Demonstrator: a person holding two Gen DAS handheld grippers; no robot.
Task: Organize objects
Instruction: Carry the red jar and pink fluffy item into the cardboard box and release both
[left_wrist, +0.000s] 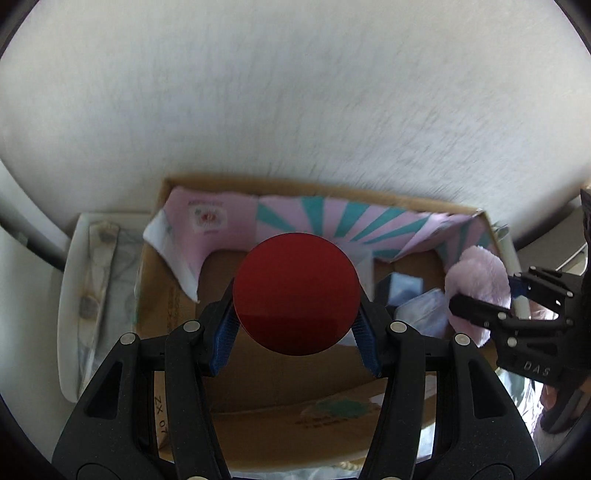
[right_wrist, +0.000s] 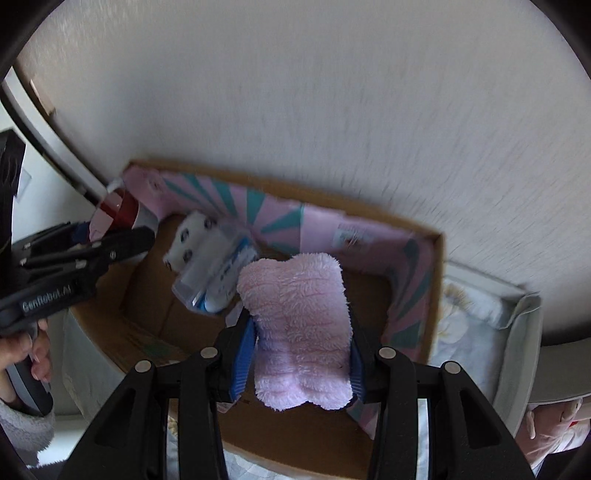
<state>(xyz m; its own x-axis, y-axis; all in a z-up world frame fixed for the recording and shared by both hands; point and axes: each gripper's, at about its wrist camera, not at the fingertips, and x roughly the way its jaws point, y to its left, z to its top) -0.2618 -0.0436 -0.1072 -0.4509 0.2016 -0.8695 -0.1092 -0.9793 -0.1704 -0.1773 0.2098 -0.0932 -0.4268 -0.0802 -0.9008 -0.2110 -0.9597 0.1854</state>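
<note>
Above a cardboard box (left_wrist: 184, 332) already holding what looks like packets (right_wrist: 218, 273), the left gripper (left_wrist: 295, 317) grips a red disc-topped item (left_wrist: 295, 295), the right gripper (right_wrist: 301, 354) a pink fluffy cloth (right_wrist: 295, 332); neither dropped yet.

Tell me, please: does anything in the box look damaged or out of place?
The pink patterned lining of the cardboard box looks torn and peels inward at one corner. Nothing else stands out.

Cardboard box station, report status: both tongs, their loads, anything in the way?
Left tongs shut on red disc. Right tongs shut on pink plush piece. Both over cardboard box; packets already inside.
</note>
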